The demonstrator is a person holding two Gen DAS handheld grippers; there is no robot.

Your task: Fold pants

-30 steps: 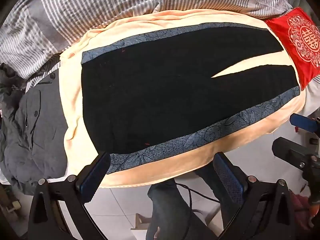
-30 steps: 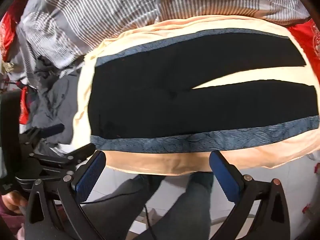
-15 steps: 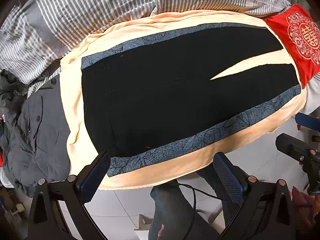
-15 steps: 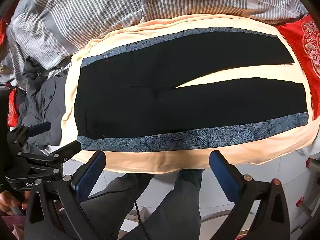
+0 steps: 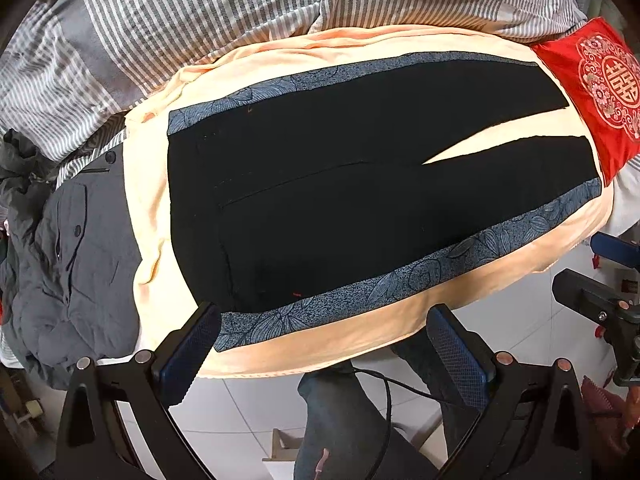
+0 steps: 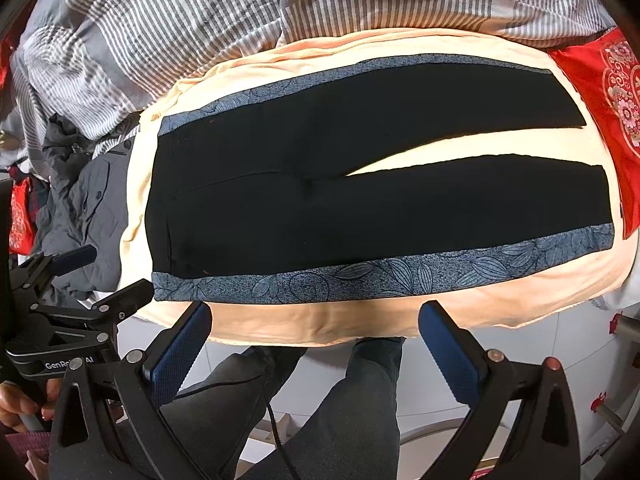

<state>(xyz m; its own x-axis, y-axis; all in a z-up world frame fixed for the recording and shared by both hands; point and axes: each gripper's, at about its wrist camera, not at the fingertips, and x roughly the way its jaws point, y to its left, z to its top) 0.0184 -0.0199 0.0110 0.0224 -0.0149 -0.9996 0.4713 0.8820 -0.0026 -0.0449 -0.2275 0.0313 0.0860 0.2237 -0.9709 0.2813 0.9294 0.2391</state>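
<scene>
A bed (image 5: 360,344) covered by a peach sheet (image 6: 320,324) with blue leaf-patterned bands carries black pants (image 5: 340,200) spread flat, a striped quilt (image 5: 160,20) behind, a grey jacket (image 5: 68,248) (crumpled) at the left, a red cushion (image 5: 596,80) at the right

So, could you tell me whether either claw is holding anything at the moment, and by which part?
Nothing is held. The left claw and right claw are both open, short of the bed edge, and the black pants lie flat and untouched.

Black pants (image 5: 360,200), unfolded, flat (legs slightly splayed), waistband left
</scene>
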